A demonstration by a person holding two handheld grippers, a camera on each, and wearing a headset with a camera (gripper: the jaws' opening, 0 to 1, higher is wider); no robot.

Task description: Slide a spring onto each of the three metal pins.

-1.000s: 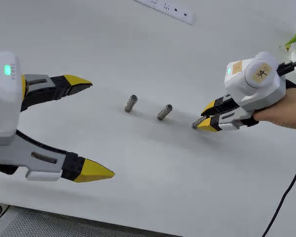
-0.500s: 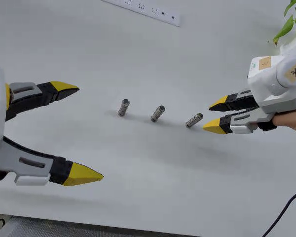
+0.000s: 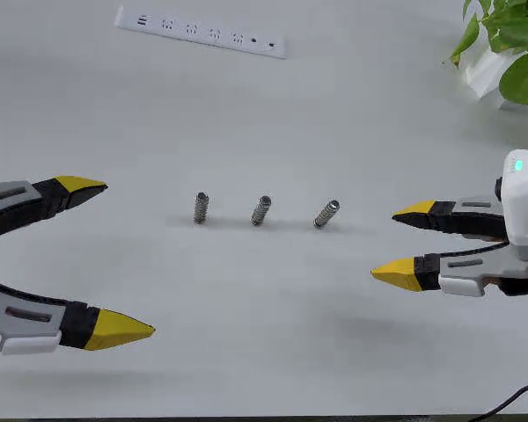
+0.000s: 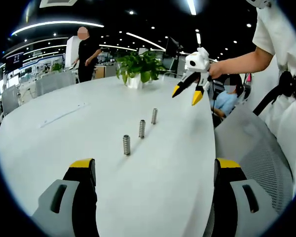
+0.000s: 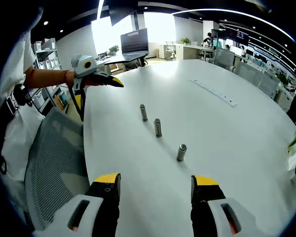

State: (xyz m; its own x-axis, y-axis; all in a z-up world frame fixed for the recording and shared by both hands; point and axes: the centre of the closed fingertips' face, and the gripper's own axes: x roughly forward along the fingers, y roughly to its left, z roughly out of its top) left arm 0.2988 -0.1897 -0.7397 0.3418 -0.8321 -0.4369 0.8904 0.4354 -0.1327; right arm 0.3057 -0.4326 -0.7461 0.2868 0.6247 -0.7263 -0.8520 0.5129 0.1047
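Observation:
Three grey springs stand upright in a row on the white table (image 3: 273,334), each around a pin: left spring (image 3: 201,207), middle spring (image 3: 261,210), right spring (image 3: 326,213). My left gripper (image 3: 106,257) hovers wide open at the left, well short of the row. My right gripper (image 3: 398,243) is open too, a short way right of the right spring, holding nothing. In the left gripper view the springs (image 4: 126,144) recede beyond my left gripper (image 4: 155,168), with the right gripper (image 4: 190,89) past them. In the right gripper view the nearest spring (image 5: 181,152) stands ahead of my right gripper (image 5: 155,179).
A white power strip (image 3: 202,32) lies at the table's far side and a potted plant (image 3: 502,44) stands at the far right corner. A cable (image 3: 519,397) hangs at the lower right. A mesh chair (image 5: 54,158) sits beside the table edge. A person (image 4: 84,49) stands far off.
My right gripper has let go of the right spring, opened and drawn back to the right; that spring now stands upright. The head camera has tilted, so the whole scene has shifted.

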